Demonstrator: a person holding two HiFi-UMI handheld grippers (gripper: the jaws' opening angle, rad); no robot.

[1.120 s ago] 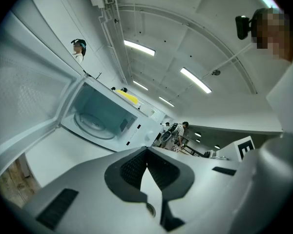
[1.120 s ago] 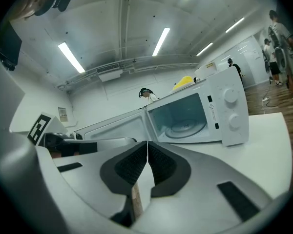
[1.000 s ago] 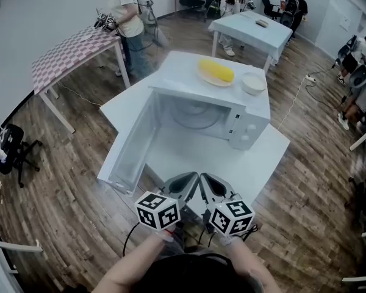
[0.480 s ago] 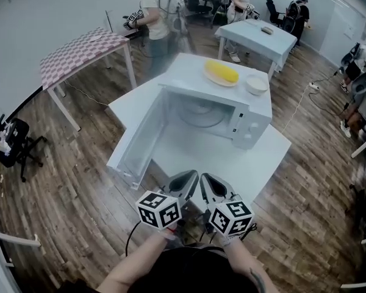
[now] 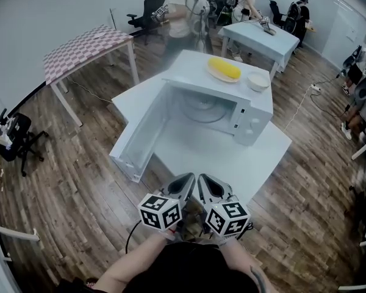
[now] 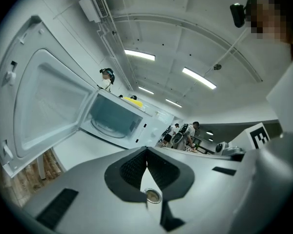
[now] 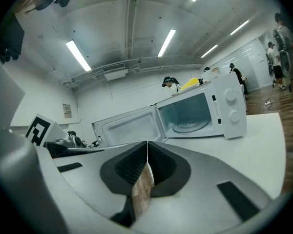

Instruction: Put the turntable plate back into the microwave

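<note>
**Head view.** The scene is taken from above, in front of the microwave (image 5: 216, 112), with the camera tilted steeply down. The oven lies well ahead, its door (image 5: 139, 134) is swung to the picture's left, and the white table (image 5: 256, 157) is seen almost whole.

**Left gripper view.** The microwave is viewed from low, near table height, along the left gripper (image 5: 192, 176). The camera stands in front, toward the door side, so the door looms near.

**Right gripper view.** The microwave is faced from just beside that position, along the right gripper (image 5: 202, 177), equally low.

The cavity, door and table top are shared by all three views.
</note>
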